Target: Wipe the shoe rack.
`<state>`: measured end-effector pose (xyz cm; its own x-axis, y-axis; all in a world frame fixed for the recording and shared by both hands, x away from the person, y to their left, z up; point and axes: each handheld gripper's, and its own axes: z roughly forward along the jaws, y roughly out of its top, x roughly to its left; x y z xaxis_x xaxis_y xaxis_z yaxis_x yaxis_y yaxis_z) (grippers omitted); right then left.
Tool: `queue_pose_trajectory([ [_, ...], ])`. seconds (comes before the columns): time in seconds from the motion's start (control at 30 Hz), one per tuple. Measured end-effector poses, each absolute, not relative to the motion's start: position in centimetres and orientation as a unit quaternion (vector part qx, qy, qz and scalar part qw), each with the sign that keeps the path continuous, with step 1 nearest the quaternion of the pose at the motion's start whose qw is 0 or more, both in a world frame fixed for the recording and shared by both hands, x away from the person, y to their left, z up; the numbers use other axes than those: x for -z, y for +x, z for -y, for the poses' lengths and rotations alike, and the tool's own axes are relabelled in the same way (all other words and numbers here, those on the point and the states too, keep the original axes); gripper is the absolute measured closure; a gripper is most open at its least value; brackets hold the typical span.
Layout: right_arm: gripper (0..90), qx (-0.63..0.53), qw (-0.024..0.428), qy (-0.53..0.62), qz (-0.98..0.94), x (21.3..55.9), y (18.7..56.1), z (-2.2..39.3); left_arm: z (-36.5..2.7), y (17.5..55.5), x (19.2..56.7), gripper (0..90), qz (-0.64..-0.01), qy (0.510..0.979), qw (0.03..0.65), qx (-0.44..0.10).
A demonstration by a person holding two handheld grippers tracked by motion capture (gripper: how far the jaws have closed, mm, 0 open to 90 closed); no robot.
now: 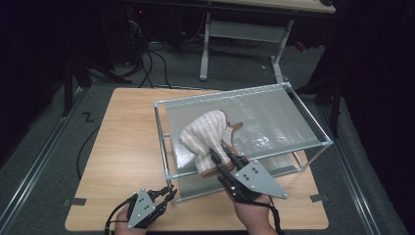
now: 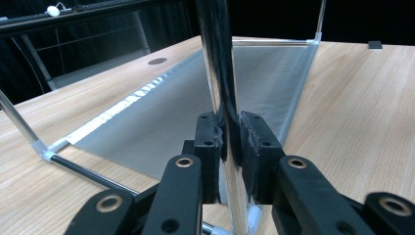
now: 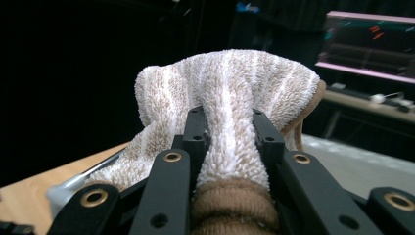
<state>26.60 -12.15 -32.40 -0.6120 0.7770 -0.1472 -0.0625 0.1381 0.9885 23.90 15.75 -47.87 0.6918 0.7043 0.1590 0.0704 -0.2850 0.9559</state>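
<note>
Right gripper (image 3: 227, 127) clamped on a fold of striped towel (image 3: 230, 83), lifted above the rack (image 1: 313, 125) mesh. Left gripper (image 2: 228, 142) clenched on the rack's near corner post (image 2: 218, 58), low at table (image 1: 127, 147) edge.

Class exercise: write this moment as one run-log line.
left gripper: shut on shiny metal rack post | right gripper: shut on beige-and-white striped terry towel | towel: over rack's grey mesh top

— What are we seeing carrying it all?
— We are looking at a light wooden bench (image 1: 127, 147), standing on a grey floor (image 1: 44, 147).
— And lying on it?
— A metal-tube rack (image 1: 161, 128) with grey sheeting is sitting directly on it.
</note>
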Motion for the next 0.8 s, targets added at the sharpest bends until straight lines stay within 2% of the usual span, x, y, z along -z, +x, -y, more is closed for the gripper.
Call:
queue_pose_trajectory([
  [0.07, 73.7, -0.601, 0.353, 0.27, -0.664, 32.2, 26.5, 12.6, -15.8, 23.9, 47.9, 78.2, -0.261, 0.745, 0.538, -0.294],
  [0.27, 73.7, -0.6, 0.386, 0.292, -0.637, 31.4, 24.9, 17.5, -15.7, 24.0, 47.9, 78.3, -0.263, 0.744, 0.538, -0.295],
  [0.47, 73.6, -0.585, 0.404, 0.305, -0.634, 32.0, 23.1, 20.2, -15.7, 24.2, 47.9, 78.2, -0.266, 0.744, 0.536, -0.296],
  [0.6, 73.6, -0.559, 0.406, 0.346, -0.634, 34.1, 21.3, 22.9, -15.8, 24.5, 47.9, 78.3, -0.273, 0.741, 0.535, -0.301],
  [0.8, 73.7, -0.529, 0.388, 0.382, -0.651, 37.2, 21.1, 24.3, -16.0, 25.0, 47.9, 78.4, -0.284, 0.737, 0.534, -0.302],
])
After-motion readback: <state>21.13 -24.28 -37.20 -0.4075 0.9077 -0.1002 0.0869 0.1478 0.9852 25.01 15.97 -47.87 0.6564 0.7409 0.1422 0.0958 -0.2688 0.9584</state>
